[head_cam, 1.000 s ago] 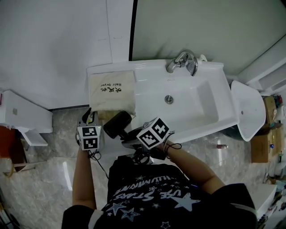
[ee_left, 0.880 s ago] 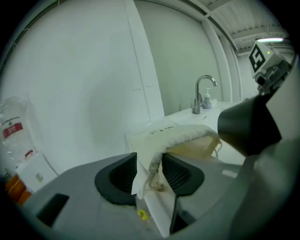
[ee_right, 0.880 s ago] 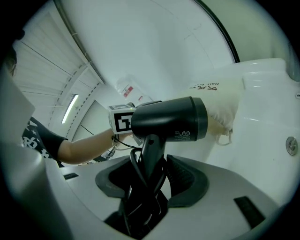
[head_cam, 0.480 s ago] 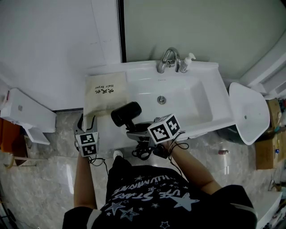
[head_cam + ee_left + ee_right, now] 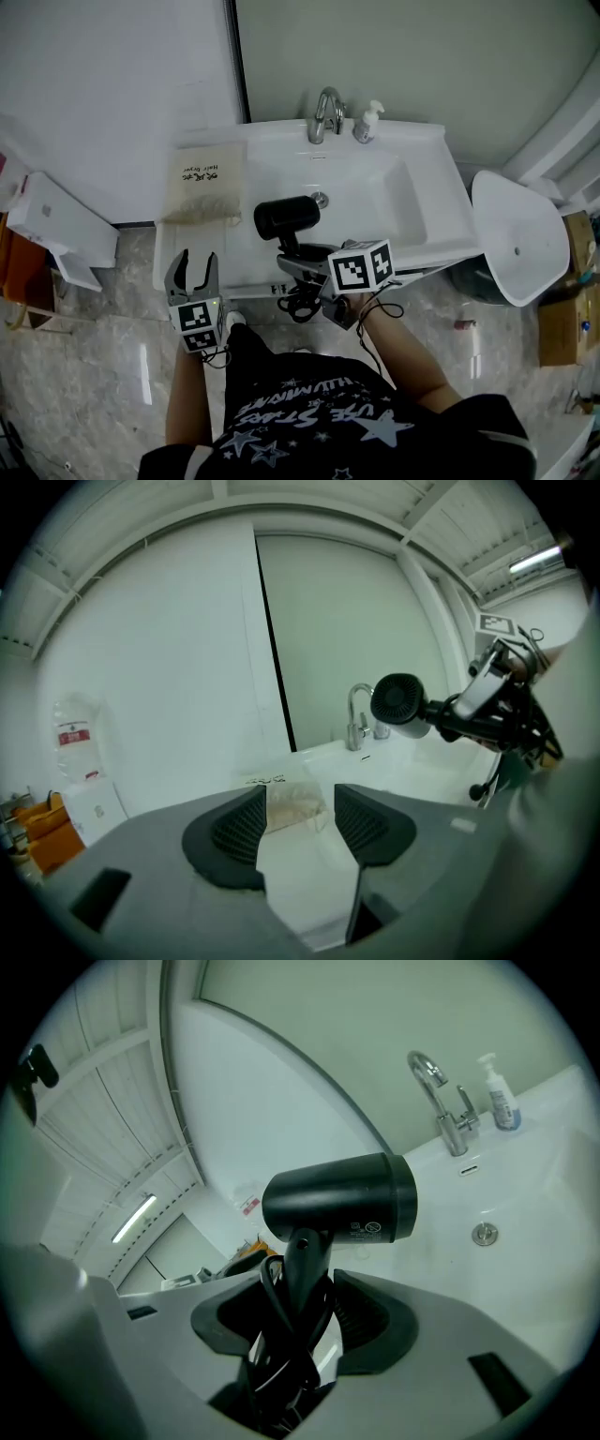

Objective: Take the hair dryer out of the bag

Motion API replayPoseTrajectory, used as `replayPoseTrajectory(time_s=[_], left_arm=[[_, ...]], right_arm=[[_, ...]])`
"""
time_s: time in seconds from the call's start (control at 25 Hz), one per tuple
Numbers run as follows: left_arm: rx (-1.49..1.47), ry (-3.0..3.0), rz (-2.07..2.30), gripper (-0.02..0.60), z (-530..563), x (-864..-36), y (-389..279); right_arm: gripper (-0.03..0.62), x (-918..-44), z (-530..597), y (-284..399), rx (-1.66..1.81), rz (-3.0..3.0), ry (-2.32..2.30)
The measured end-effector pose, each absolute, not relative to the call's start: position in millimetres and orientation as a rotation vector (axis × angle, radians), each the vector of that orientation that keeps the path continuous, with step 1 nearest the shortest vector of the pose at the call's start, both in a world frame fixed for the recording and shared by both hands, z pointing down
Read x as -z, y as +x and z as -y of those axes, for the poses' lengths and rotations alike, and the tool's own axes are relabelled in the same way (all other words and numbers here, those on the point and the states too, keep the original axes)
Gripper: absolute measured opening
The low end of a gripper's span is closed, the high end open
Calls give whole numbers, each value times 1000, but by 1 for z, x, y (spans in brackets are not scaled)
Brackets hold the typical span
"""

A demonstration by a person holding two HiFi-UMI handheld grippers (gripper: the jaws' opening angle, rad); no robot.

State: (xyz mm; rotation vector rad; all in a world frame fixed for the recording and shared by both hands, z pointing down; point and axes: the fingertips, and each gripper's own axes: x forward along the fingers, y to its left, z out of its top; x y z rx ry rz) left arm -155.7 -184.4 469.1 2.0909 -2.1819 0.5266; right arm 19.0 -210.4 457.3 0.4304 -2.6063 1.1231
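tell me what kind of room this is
Most likely a bathroom: a white washbasin with a chrome tap, a pump bottle of what looks like soap beside the tap, and a black hair dryer over the basin's front.

Bag (image 5: 204,183): two short lines of black print, too small to read from here.
Hair dryer (image 5: 342,1199) barrel: small white lettering beside a round crossed-out sign, the words illegible.
Shirt (image 5: 309,412): white capitals among stars, with "STARS" legible.
Wall label (image 5: 73,735): red and white, unreadable.
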Motion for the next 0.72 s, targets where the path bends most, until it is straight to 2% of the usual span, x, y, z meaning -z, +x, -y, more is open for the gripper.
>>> replayPoseTrajectory(time_s=[0.12,0.24,0.36,0.52,0.72], left_arm=[[-489,2119,2155,227,166,-464,-122],[-452,2157,2139,156,149,-460,-97],[-342,2139,2130,132,137,-456,-83],[-304,2129,2094,55,123,-461,-67],[-321,2147,2022,43,96,-475,-46]], right_arm=[[206,-459,207,43,-1171,2619,484],[206,-465,201,63,-1212,2613,524],[206,-472,195,77,-1230,2604,555],[206,-481,185,89,-1251,2605,593],[206,-489,164,96,-1228,2601,609]])
